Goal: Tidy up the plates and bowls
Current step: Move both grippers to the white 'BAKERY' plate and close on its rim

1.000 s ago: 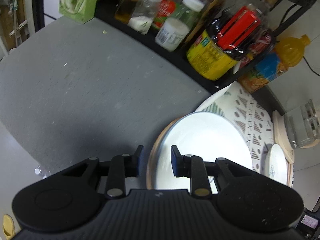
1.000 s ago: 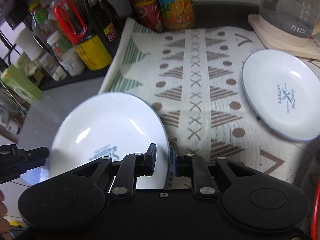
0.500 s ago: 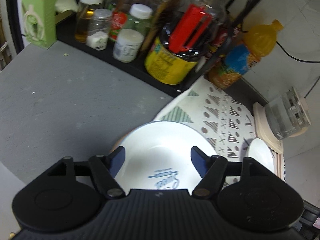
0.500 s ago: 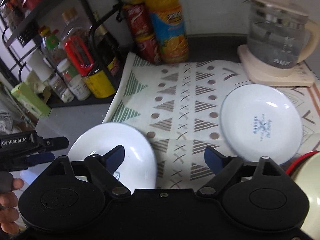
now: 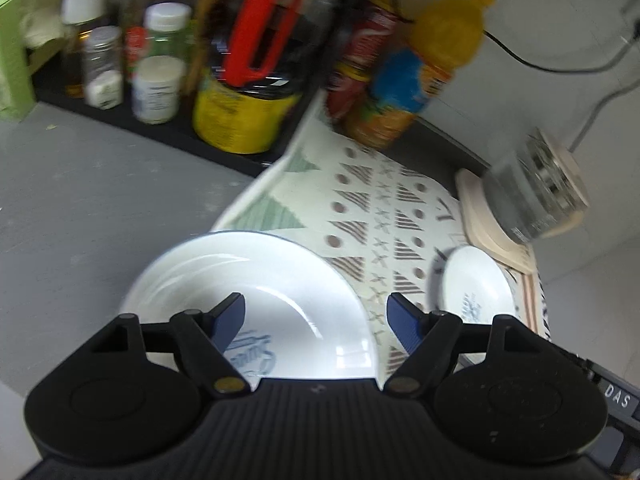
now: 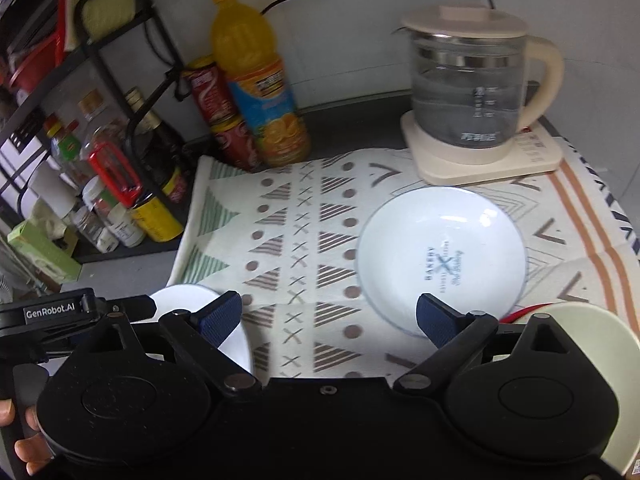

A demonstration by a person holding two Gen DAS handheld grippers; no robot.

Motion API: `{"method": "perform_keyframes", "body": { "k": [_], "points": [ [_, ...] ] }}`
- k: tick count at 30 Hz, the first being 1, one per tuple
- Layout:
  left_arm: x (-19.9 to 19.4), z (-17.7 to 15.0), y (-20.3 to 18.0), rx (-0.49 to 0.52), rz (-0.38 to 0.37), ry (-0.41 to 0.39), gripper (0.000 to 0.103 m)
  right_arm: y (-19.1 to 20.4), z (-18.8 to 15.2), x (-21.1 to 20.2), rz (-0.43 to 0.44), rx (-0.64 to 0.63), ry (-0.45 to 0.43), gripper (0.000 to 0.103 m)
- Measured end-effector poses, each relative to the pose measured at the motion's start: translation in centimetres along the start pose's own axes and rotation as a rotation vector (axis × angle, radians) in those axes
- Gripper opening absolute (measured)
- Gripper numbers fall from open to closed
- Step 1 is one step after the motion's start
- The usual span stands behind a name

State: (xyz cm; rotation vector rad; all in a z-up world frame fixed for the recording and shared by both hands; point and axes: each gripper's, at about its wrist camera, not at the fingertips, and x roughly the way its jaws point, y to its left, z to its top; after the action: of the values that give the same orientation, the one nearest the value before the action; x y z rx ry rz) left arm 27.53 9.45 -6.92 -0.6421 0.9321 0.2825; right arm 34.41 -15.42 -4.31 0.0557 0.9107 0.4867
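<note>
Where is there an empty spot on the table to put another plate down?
The patterned mat is bare between the near plate at its left edge and the plate in front of the kettle. The grey counter left of the mat is bare too. It is crowded along the rack of bottles and jars and by the juice bottle.

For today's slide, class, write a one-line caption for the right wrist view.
Open right tool above patterned cloth mat, round white plate beside glass kettle.
</note>
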Motion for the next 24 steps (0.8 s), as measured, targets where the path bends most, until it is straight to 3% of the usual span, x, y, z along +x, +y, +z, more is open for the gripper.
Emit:
{"method": "perform_keyframes", "body": {
  "k": [13,24],
  "points": [
    [2.6,0.5,-6.0,0.075,-0.045,0.017,0.084,-5.2,2.2,-1.3,-0.019,0.065,-0.054,0.098],
    [6.0,0.5,-10.2,0.106,-0.069,0.063,0.084,-9.6,4.0,-0.1,-0.036,0.098,-0.023,0.099]
  ]
}}
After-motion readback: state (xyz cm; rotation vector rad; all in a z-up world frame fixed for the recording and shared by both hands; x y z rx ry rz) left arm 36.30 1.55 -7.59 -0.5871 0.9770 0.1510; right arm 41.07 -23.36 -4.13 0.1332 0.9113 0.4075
